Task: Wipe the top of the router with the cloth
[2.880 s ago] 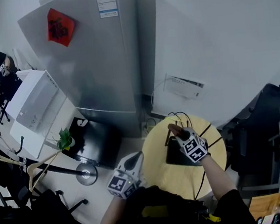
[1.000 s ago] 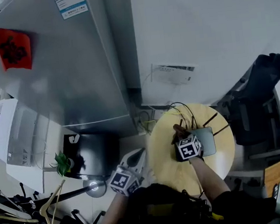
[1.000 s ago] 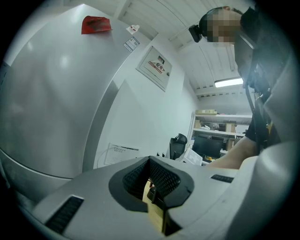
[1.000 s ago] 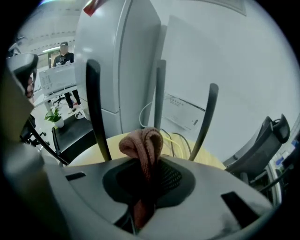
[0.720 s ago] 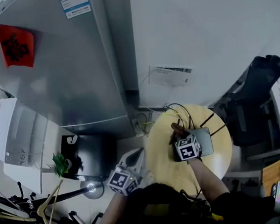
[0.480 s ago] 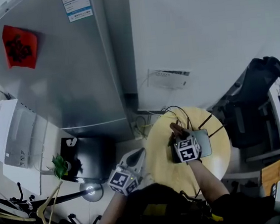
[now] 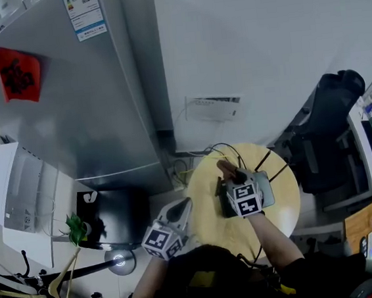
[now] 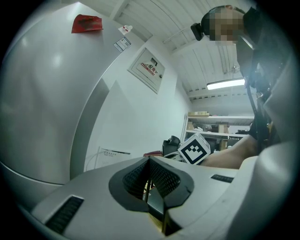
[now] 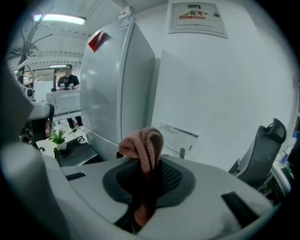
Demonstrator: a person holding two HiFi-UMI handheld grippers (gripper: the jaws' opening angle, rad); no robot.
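- Progress: wiping looks under way. The right gripper (image 7: 233, 178) clamps the cloth (image 9: 142, 146) at the router (image 7: 265, 186) top's left part; how much is already clean cannot be told.
- Left gripper (image 8: 149, 182): jaws together, empty — idle beside the table (image 7: 204, 199).
- Router: flat on the table, long axis roughly left-right, antennas (image 7: 264, 161) toward the wall.

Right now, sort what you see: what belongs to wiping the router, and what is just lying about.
For the job: cloth, clamped in the jaws of the right gripper; router, on the round wooden table.

Not in use: left gripper, jaws shut on nothing; fridge; potted plant; black office chair.
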